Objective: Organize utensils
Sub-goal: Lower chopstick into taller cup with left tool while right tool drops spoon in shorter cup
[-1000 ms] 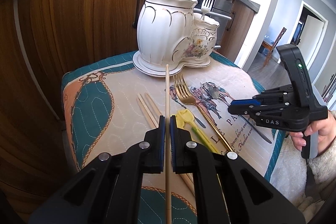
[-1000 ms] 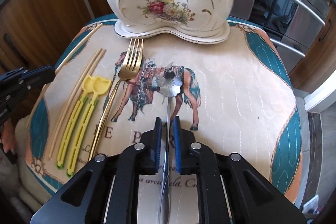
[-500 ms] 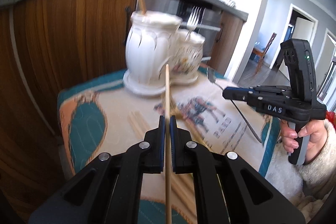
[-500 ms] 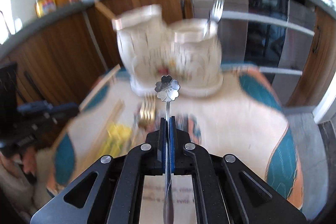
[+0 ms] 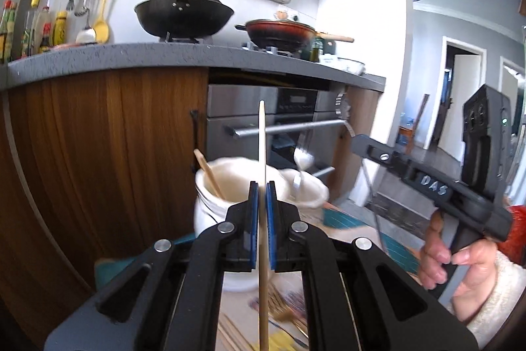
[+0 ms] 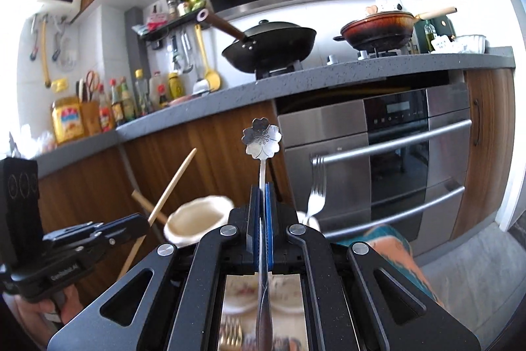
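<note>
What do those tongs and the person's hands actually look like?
Both tongs, left and right, are matte black with blue pads and silver rivets. The right one's body reads "DAS" in white. The right hand is bare, with a fluffy cream sleeve.

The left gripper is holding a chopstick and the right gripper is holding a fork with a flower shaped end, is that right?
Not quite: the right gripper holds a flower-shaped spoon, as the right wrist view shows. The fork stands in the ceramic holder. The left gripper does hold a chopstick.

Patterned teal-bordered cloth surface (image 5: 397, 249) under white ceramic utensil holder (image 5: 223, 186), gold fork (image 5: 282, 314) and blurred yellow utensils (image 5: 282, 339).
</note>
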Demonstrator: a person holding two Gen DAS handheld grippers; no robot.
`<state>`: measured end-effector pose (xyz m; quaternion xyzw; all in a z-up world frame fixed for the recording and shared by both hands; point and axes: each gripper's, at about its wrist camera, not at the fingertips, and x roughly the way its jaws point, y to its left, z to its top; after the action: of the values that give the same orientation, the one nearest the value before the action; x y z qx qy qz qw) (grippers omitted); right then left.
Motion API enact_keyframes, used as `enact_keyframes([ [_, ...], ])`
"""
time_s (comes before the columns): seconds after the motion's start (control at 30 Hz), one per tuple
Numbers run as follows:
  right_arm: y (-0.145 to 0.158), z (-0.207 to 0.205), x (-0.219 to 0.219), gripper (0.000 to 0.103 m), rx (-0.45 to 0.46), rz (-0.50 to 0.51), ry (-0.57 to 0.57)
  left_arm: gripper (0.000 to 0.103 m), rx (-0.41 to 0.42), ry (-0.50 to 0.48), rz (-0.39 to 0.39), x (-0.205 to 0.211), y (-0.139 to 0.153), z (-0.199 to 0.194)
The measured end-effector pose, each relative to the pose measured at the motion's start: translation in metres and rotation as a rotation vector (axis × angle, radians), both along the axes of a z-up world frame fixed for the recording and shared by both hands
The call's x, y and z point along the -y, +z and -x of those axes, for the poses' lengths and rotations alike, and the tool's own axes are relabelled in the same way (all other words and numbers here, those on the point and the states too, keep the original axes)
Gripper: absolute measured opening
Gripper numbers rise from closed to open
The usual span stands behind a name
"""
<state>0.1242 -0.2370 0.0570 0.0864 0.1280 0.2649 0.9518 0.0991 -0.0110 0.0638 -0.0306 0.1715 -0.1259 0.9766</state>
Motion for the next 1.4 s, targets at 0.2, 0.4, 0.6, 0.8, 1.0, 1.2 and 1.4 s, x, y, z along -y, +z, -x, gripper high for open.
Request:
enact_keyframes([
  [0.2, 0.007, -0.032, -0.007, 0.004, 0.025, -0.054, 0.005, 0.005, 0.049, 0.050, 0.037, -0.025, 0.009, -0.030],
  [0.4, 0.007, -0.053, -0.016, 0.004, 0.044, -0.088, -0.010, 0.005, 0.088, 0.017, 0.086, -0.030, 0.017, -0.060],
  [0.6, -0.001, -0.068, -0.026, 0.004, 0.048, -0.082, -0.034, 0.005, 0.090, -0.029, 0.177, -0.023, 0.018, -0.086],
  [0.8, -0.006, -0.071, -0.024, 0.004, 0.055, -0.089, -0.052, 0.005, 0.102, -0.051, 0.203, -0.012, 0.021, -0.094],
  [1.0, -0.007, -0.072, -0.022, 0.004, 0.094, -0.109, -0.090, 0.005, 0.133, -0.047, 0.166, 0.000, 0.016, -0.091],
  [1.2, -0.008, -0.077, -0.028, 0.004, 0.130, -0.098, -0.127, 0.005, 0.164, -0.023, 0.148, 0.001, 0.010, -0.086],
  [1.4, -0.016, -0.078, -0.031, 0.004, 0.102, -0.045, -0.125, 0.005, 0.178, -0.018, 0.138, 0.001, 0.006, -0.082],
])
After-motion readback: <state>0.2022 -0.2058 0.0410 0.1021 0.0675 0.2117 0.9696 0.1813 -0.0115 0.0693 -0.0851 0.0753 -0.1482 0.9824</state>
